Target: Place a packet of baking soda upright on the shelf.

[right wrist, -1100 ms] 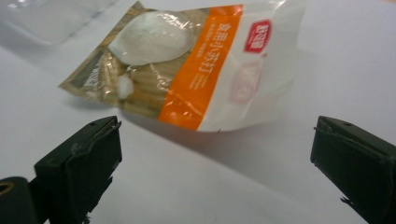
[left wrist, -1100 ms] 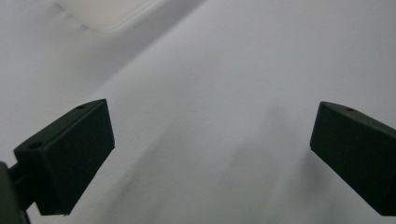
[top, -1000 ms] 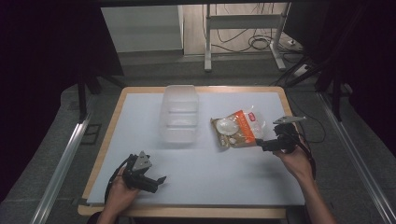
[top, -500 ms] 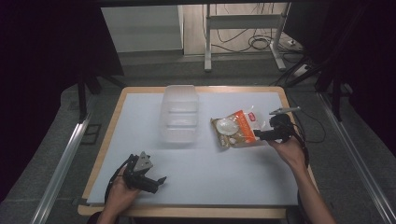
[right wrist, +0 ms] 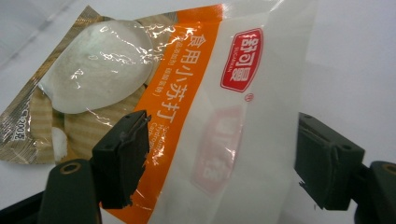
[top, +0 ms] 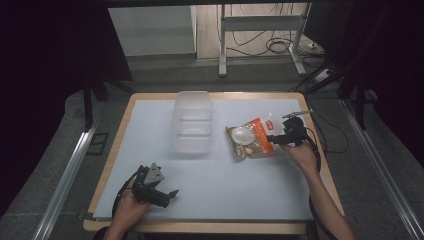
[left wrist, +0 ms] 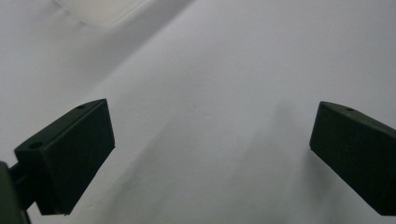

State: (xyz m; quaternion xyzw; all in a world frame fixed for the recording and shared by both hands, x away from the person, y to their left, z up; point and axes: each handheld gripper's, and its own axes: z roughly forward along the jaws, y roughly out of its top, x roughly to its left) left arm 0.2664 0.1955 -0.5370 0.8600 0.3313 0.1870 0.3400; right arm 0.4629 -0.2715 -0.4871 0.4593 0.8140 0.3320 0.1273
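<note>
Resting near the front edge of the table (top: 210, 200), the left gripper (top: 167, 196) sits low in the person's left hand (top: 127, 210). Its jaws are wide apart with nothing between them, just bare white table top. It is far from everything else, so it cannot help fast if something slips.

Farther out, on the right side, the right gripper (top: 270, 138) is at the edge of a shiny snack bag (top: 250, 140). In the right gripper view the jaws are apart, one on each side of the bag's (right wrist: 187, 116) clear end, and they are not squeezing it yet. The bag lies flat on the table.

Here is what I think could go wrong. The bag looks thin and slippery, so the jaws might close on just a corner and it could slide out. The heavy part is at the far end, so the bag might droop or swing when lifted.

Farther back, to the left of the bag, stands a clear plastic box (top: 192, 122). A swinging bag could bump it.
</note>
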